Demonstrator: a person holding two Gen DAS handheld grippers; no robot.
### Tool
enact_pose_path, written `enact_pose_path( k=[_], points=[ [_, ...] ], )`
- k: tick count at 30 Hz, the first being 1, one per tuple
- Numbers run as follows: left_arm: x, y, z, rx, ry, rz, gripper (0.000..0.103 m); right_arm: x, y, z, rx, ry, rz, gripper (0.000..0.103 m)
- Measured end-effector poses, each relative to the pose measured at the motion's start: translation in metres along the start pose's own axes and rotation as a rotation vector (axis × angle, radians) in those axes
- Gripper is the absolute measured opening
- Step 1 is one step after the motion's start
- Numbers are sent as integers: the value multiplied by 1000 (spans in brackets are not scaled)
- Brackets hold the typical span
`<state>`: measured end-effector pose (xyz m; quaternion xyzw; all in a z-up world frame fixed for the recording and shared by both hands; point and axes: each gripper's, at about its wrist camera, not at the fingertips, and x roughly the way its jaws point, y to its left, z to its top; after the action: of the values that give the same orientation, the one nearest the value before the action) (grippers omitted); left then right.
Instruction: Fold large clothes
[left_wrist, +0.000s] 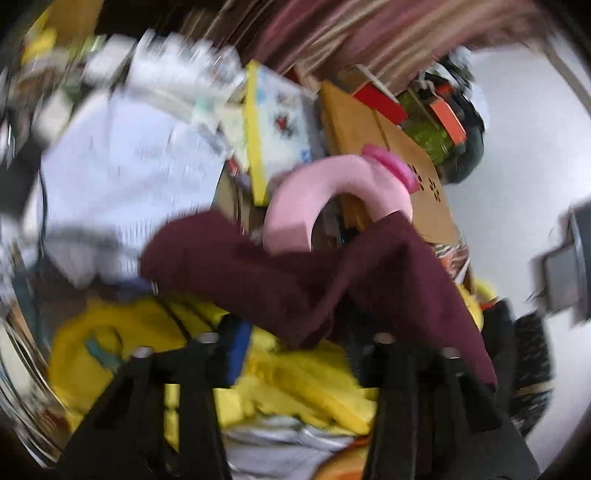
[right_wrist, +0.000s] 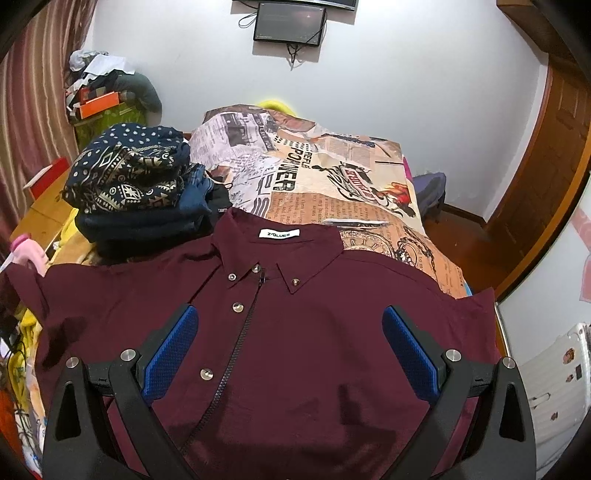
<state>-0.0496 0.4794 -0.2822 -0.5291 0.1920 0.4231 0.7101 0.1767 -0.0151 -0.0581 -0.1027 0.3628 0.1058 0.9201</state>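
Maroon shirt (right_wrist: 295, 332) flat on the newspaper-print bedspread (right_wrist: 332, 184), collar up.
My right gripper (right_wrist: 290, 343) hangs wide open over the shirt's chest, empty; my left gripper (left_wrist: 295, 354) has a maroon fold at its fingers, grip unclear through blur.

White wall (right_wrist: 406, 74), wooden door (right_wrist: 546, 155), striped curtain (right_wrist: 33, 103), wall-mounted screen (right_wrist: 289, 22).

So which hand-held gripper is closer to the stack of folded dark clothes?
Probably left: the stack of folded dark clothes lies beyond the maroon shirt's left sleeve, where the blurred left view looks. The right hand-held gripper hovers open above the shirt's chest.
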Motion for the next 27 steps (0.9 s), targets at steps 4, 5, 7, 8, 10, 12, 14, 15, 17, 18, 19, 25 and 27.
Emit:
enact_pose_path(
  k=[4,5,7,8,10,12,14,15,17,18,19,25,27],
  points=[
    [-7,-17,9,84,-39,-16,3,1,-4,-2,6,4,-3,99],
    [-10,-21,12,92,-46,-28,3,1,-6,-2,10,5,-4,99],
    [-19,-30,18,112,-65,-53,2,1,-10,-2,18,5,-4,99],
    [-26,-37,21,132,-81,-68,2,0,-11,-3,23,3,-5,99],
    [-42,-57,24,184,-113,-93,2,0,-15,-4,33,3,-5,99],
    [-56,-77,28,226,-133,-122,2,0,-18,-4,43,3,-2,99],
    [-73,-101,28,275,-154,-152,2,0,-22,-5,51,1,3,99],
    [-83,-112,27,299,-171,-174,2,0,-23,-5,53,0,4,99],
    [-108,-142,21,371,-231,-228,2,0,-26,-5,59,-4,8,99],
    [-119,-155,17,402,-253,-253,2,-1,-27,-5,62,-6,9,99],
    [-131,-169,13,436,-270,-285,2,-1,-29,-6,66,-9,11,99],
    [-184,-251,-33,620,-248,-495,2,-2,-44,-8,83,-19,14,99],
    [-194,-272,-53,676,-222,-543,2,-3,-51,-9,93,-25,17,99]
  ],
)
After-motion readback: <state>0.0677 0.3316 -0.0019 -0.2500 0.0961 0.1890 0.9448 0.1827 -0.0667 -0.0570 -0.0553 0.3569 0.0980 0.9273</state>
